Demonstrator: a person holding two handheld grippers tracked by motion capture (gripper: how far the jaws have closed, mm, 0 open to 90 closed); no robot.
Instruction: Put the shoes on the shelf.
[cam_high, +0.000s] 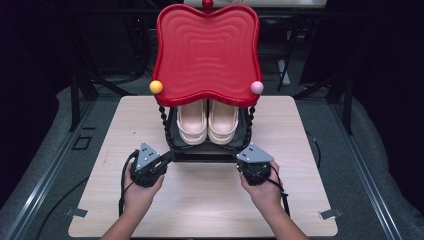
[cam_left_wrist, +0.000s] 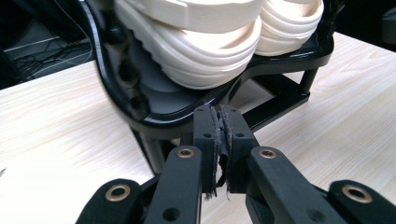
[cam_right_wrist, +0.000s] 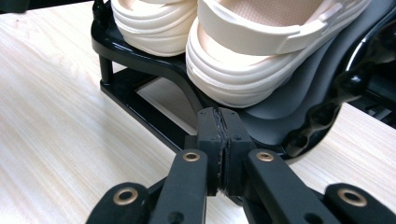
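A small rack stands on the table with a red wavy top tray (cam_high: 207, 50) and a black lower shelf (cam_high: 172, 145). On that shelf sits a pair of cream sandals (cam_high: 207, 122), heels toward me. My left gripper (cam_high: 168, 156) is at the shelf's front left corner, my right gripper (cam_high: 248, 158) at its front right corner. In the left gripper view the jaws (cam_left_wrist: 222, 112) are pressed together just before the shelf rim (cam_left_wrist: 168, 109), under a sandal (cam_left_wrist: 196, 51). The right gripper (cam_right_wrist: 218, 114) is likewise shut in front of the shelf (cam_right_wrist: 154, 65), below the other sandal (cam_right_wrist: 252, 70).
The light wooden table (cam_high: 200, 200) has bare board in front of the rack and on both sides. Black beaded posts (cam_high: 162, 120) carry the red tray, which has a yellow ball (cam_high: 156, 87) and a pink ball (cam_high: 257, 87) at its front corners. Dark floor surrounds the table.
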